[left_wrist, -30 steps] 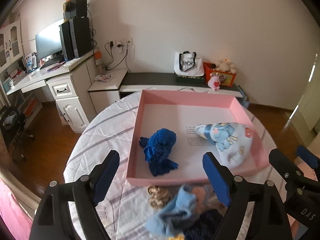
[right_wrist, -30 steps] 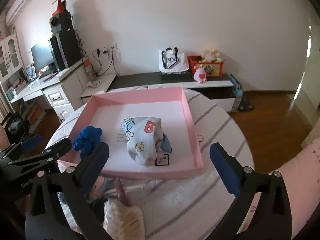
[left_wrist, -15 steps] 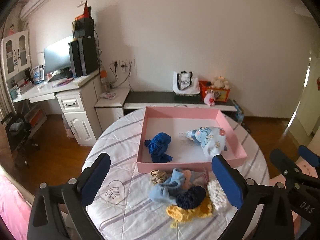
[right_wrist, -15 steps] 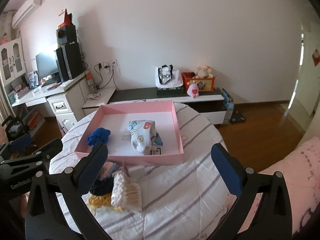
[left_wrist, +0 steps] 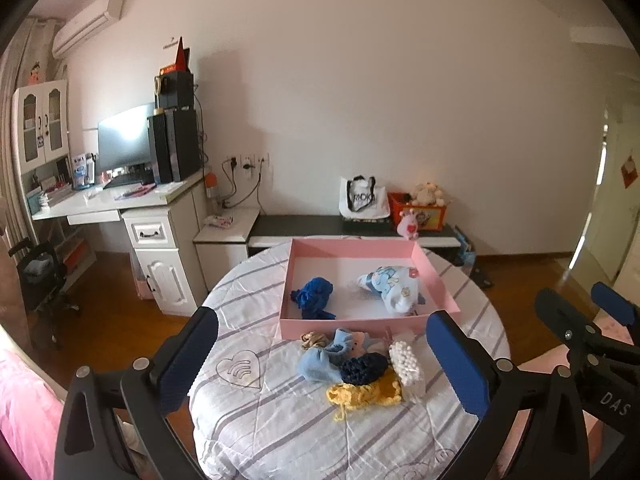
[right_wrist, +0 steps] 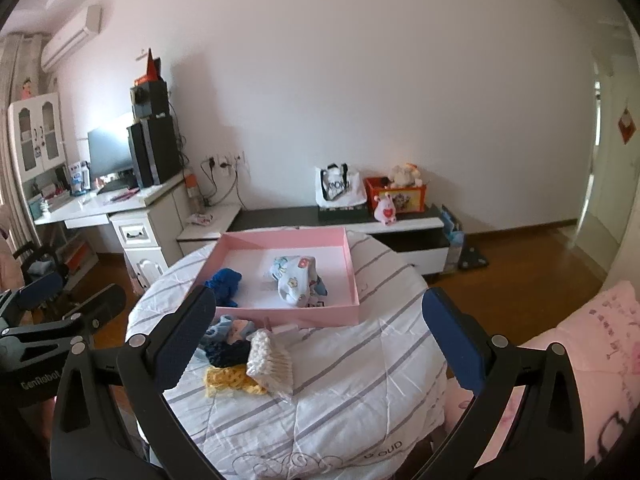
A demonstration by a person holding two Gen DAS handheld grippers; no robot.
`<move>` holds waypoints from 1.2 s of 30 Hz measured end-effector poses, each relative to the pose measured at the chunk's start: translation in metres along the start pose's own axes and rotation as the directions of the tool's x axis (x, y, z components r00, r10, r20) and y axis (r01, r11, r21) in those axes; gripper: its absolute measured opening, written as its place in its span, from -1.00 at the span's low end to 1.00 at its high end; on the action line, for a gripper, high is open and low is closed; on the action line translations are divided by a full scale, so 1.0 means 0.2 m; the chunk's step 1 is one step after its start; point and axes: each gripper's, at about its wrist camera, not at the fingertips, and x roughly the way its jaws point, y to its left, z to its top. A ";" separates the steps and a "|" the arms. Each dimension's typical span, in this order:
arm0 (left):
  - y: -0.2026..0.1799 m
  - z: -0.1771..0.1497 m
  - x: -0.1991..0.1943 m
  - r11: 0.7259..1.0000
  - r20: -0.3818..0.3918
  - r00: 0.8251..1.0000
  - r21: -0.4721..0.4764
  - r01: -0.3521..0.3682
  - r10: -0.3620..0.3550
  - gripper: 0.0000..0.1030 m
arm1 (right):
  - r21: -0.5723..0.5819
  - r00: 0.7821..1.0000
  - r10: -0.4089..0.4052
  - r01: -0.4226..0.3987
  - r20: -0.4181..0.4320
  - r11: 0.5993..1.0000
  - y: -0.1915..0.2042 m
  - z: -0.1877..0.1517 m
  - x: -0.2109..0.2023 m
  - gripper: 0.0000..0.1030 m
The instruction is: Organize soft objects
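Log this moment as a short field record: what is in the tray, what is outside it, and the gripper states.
tray: pink rectangular tray on the striped round table
in tray: royal-blue knitted item; white cartoon-print cloth
outside tray: pile at its near edge, with a light-blue sock, navy knit, yellow crochet piece
left gripper: open, empty, jaws just opened wider
right gripper: open, empty

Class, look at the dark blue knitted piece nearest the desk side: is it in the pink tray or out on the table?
In. The dark blue knitted piece lies on the pink tray's white floor, inside its walls.

White desk [left_wrist: 120,204] with monitor [left_wrist: 124,142]; tote bag [left_wrist: 363,199] on low cabinet [left_wrist: 352,230]
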 end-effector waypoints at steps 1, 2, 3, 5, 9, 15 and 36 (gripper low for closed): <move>0.00 -0.01 -0.03 1.000 0.008 1.000 -0.004 0.002 -0.002 1.00 | -0.005 1.000 0.000 0.000 0.006 1.000 0.01 0.00 -0.02 1.00; 0.01 -0.01 -0.06 1.000 0.015 1.000 -0.008 0.004 -0.004 1.00 | -0.011 1.000 0.001 -0.001 0.014 1.000 0.01 0.00 -0.04 1.00; 0.01 -0.02 -0.09 1.000 0.025 1.000 -0.013 0.007 -0.006 1.00 | -0.019 1.000 0.002 -0.002 0.023 1.000 0.02 0.00 -0.07 1.00; 0.02 -0.03 -0.16 1.000 0.043 0.999 -0.018 0.004 -0.003 1.00 | -0.026 0.999 0.004 -0.003 0.038 1.000 0.04 -0.01 -0.12 1.00; 0.02 -0.07 -0.27 1.000 0.078 0.997 -0.021 0.003 -0.001 1.00 | -0.031 0.997 -0.007 0.010 0.073 0.999 0.06 -0.02 -0.20 1.00; 0.03 -0.11 -0.37 1.000 0.113 0.994 -0.026 0.008 -0.005 1.00 | -0.033 0.995 0.000 0.003 0.102 0.999 0.06 -0.02 -0.27 1.00; 0.02 -0.09 -0.31 1.000 0.080 0.997 -0.027 0.000 0.002 1.00 | -0.023 0.998 -0.015 0.016 0.061 1.000 0.05 -0.06 -0.19 1.00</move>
